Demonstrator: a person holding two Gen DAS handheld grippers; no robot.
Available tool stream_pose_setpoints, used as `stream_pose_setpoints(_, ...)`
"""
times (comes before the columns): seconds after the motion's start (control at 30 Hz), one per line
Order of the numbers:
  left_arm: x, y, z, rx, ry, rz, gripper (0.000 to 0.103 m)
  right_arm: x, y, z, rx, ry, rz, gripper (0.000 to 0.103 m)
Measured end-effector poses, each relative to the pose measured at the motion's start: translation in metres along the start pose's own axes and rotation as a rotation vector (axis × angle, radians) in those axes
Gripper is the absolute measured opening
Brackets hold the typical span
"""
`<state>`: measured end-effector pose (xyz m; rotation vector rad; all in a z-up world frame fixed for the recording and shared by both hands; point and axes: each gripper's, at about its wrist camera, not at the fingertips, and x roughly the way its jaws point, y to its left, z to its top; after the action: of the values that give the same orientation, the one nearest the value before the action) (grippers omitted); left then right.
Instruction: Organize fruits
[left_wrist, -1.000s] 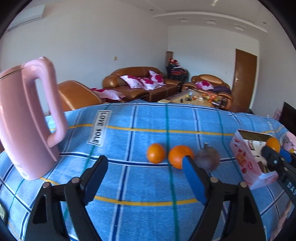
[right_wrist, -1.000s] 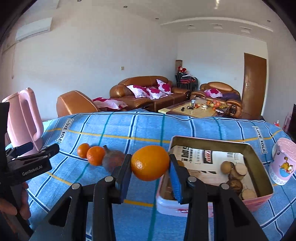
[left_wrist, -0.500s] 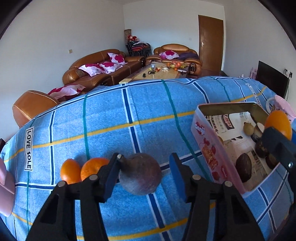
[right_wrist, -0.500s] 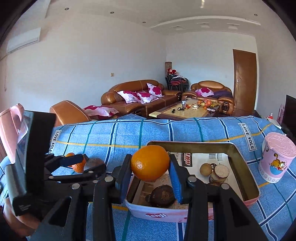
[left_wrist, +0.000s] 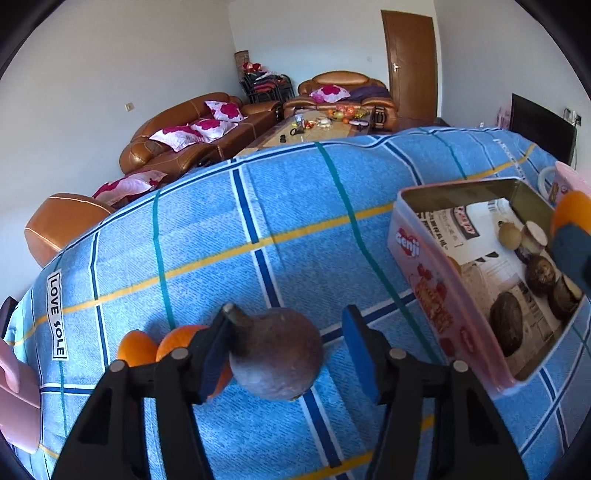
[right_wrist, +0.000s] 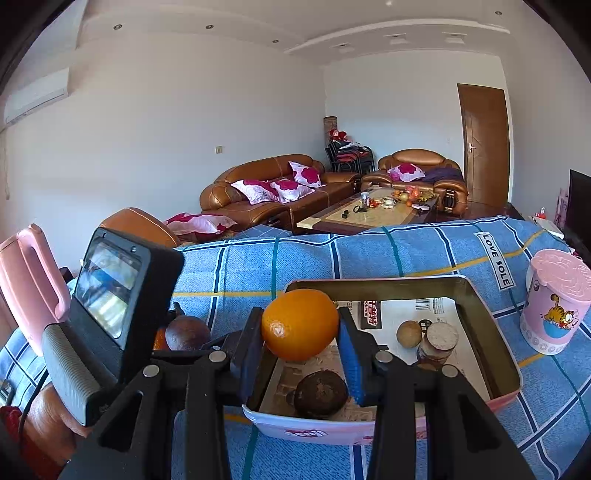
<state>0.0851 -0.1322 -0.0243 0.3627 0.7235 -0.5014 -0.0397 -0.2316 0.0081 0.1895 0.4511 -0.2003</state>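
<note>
While the right gripper (right_wrist: 301, 345) clamps a big orange (right_wrist: 300, 324) between its blue pads, it hangs right over the near end of the pink tin box (right_wrist: 504, 360), so that fruit isn't in the box yet. Inside the box, on newspaper lining, sit a dark round fruit (right_wrist: 320, 393), a small tan fruit (right_wrist: 409, 333) and a couple of cut pieces.

The left gripper (left_wrist: 286, 345) is spread wide around a brownish-purple stemmed fruit (left_wrist: 277, 354) on the blue plaid tabletop (left_wrist: 295, 221). The left pad touches or nearly touches the fruit, the right pad is clearly apart from it, so nothing's gripped. Two small oranges (left_wrist: 136, 345) sit just beside that fruit on its left, partly hidden by the finger. A pink kettle (right_wrist: 27, 277) stands at the far left, and a pink cartoon cup (right_wrist: 556, 301) stands to the right of the box.
</note>
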Motion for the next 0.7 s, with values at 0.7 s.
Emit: stream_pose_setpoints(0.7,0.005,0.016,-0.021,-0.139,0.093,-0.158,0.051,0.001,-0.003,0.001,0.015,0.006,0.02,0.041)
